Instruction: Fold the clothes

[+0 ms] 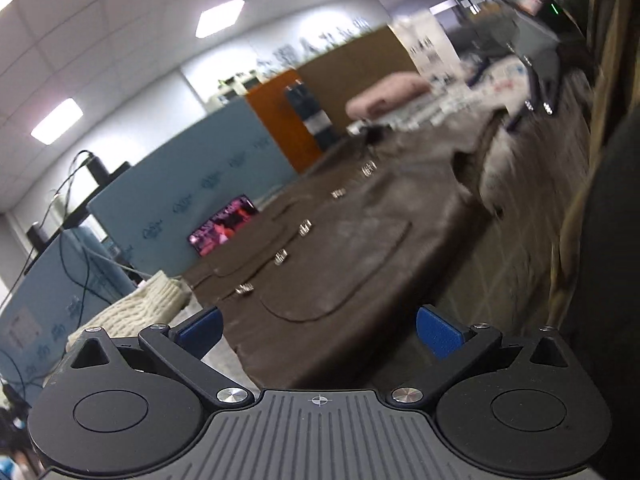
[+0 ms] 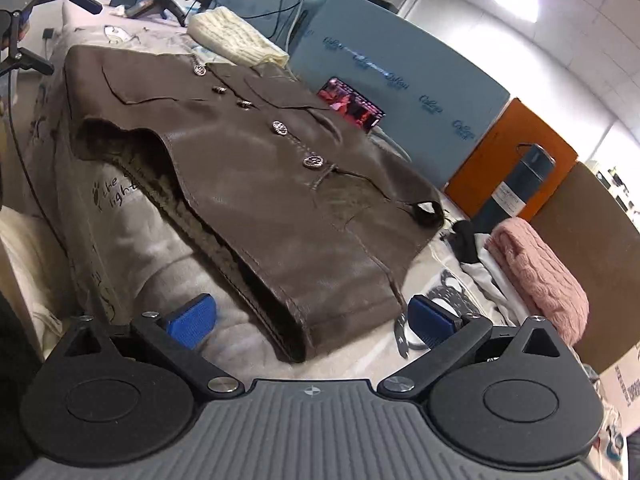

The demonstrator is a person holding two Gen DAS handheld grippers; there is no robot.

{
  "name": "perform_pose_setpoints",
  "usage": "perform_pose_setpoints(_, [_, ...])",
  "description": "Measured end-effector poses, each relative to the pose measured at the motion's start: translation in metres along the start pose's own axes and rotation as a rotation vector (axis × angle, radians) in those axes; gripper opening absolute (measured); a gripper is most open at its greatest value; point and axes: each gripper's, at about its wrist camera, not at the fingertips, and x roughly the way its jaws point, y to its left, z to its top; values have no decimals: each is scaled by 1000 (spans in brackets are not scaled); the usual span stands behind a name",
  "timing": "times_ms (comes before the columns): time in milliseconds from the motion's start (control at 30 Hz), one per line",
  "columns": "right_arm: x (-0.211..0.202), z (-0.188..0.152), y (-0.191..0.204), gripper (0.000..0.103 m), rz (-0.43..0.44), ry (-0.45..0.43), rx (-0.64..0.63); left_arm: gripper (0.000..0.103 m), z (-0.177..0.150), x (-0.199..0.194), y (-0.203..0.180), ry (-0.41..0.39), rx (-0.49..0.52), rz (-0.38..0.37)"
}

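A brown leather jacket [image 2: 260,184] with metal buttons lies flat on a light printed quilt [image 2: 120,208]. My right gripper [image 2: 312,320] is open wide at the jacket's near corner; that corner shows between the blue pads [image 2: 192,320], which do not touch it. My left gripper [image 1: 320,332] is also open wide, low over the opposite end of the jacket [image 1: 352,240], with nothing pressed between its pads [image 1: 440,332]. Each gripper shows in the other's view: the left gripper [image 2: 60,34] at top left, the right gripper [image 1: 538,107] blurred at top right.
A cream knit sweater [image 2: 236,40] lies beyond the jacket and a pink knit [image 2: 540,276] at the right. A lit phone [image 2: 352,106] leans on blue foam boards [image 2: 400,80]. A blue flask [image 2: 516,184], an orange board and cables stand behind.
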Motion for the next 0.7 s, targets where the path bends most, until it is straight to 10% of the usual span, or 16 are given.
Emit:
perform_pose_setpoints(267, [16,16,5,103,3,-62,-28,103,-1,20,-24,3,155,64])
perform_pose_setpoints(700, [21,7,-2,99,-172,-81,-61,102,-3,25,-16,-53,118,189])
